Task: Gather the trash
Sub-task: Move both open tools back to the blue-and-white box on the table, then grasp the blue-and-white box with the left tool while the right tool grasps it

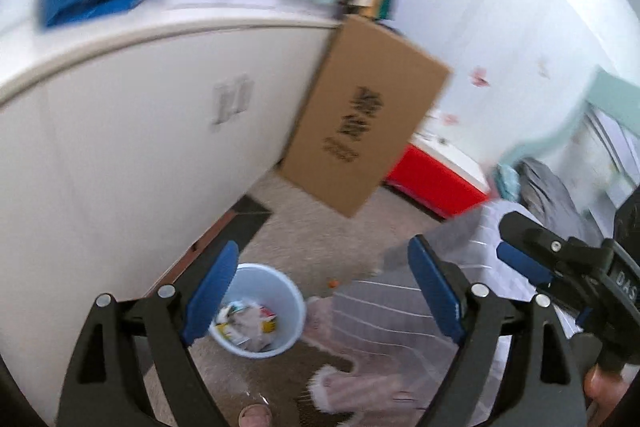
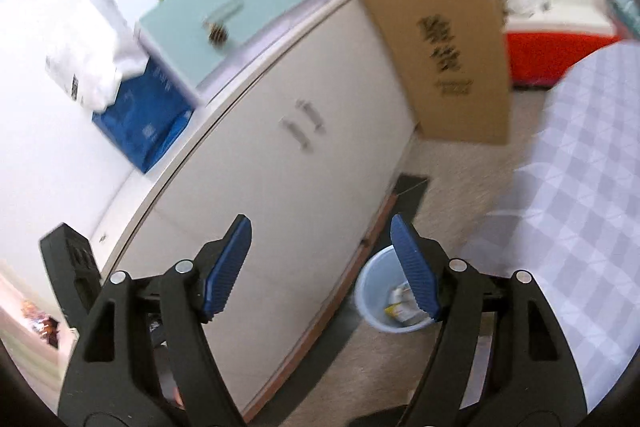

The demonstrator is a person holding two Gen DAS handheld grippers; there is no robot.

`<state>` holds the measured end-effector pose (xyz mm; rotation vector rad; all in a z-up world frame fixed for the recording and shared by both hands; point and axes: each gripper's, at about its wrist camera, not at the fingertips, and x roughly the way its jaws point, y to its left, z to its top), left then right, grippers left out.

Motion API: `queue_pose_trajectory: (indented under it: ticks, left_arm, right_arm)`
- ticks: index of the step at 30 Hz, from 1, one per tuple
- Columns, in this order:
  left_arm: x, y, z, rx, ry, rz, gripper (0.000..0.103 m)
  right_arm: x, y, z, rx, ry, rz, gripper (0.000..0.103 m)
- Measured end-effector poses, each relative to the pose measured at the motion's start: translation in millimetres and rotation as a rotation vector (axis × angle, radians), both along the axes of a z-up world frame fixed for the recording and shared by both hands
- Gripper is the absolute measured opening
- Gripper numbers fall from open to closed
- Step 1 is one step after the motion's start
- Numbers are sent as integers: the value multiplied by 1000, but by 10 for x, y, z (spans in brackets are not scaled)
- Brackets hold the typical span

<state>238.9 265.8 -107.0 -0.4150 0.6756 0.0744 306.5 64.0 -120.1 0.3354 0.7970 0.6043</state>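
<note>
A pale blue trash bin (image 1: 262,307) stands on the carpet by the white cabinet, with crumpled paper and wrappers (image 1: 250,325) inside. It also shows in the right wrist view (image 2: 384,301). My left gripper (image 1: 322,261) is open and empty, held above the bin. My right gripper (image 2: 320,237) is open and empty, above the floor beside the cabinet. The right gripper also shows at the right edge of the left wrist view (image 1: 528,259).
A white cabinet (image 1: 132,131) fills the left. A brown cardboard box (image 1: 368,115) leans against its corner. A table with a checked cloth (image 2: 580,219) stands at the right. A red and white chest (image 1: 436,175) sits behind. A small orange scrap (image 1: 332,283) lies on the carpet.
</note>
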Motion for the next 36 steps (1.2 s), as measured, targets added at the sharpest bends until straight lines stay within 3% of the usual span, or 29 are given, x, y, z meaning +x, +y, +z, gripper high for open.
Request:
queue_pose_trajectory:
  ticks: [8,13,19,26,36]
  left_arm:
    - [440,-1559,218,-53,9,-291,85]
    - [744,-2540,186,-49,32,-461,85]
    - [1002,-3368,-10,-30,74,-576,85]
    - [1385,-3956,-256,28,98,-614,85]
    - [1587,-4108,-433,41,62,-640,85]
  right_arm:
    - [-218,-1730,280,-65,-38,-238,72]
    - [-299,-2720,232,-62,-14,-365,72]
    - [-267,-3552,53,-54,31,-452,72]
    - [-8,-4096,-223,-1,88,-488,71]
    - [465,-4265,-587,53,138,-455,70]
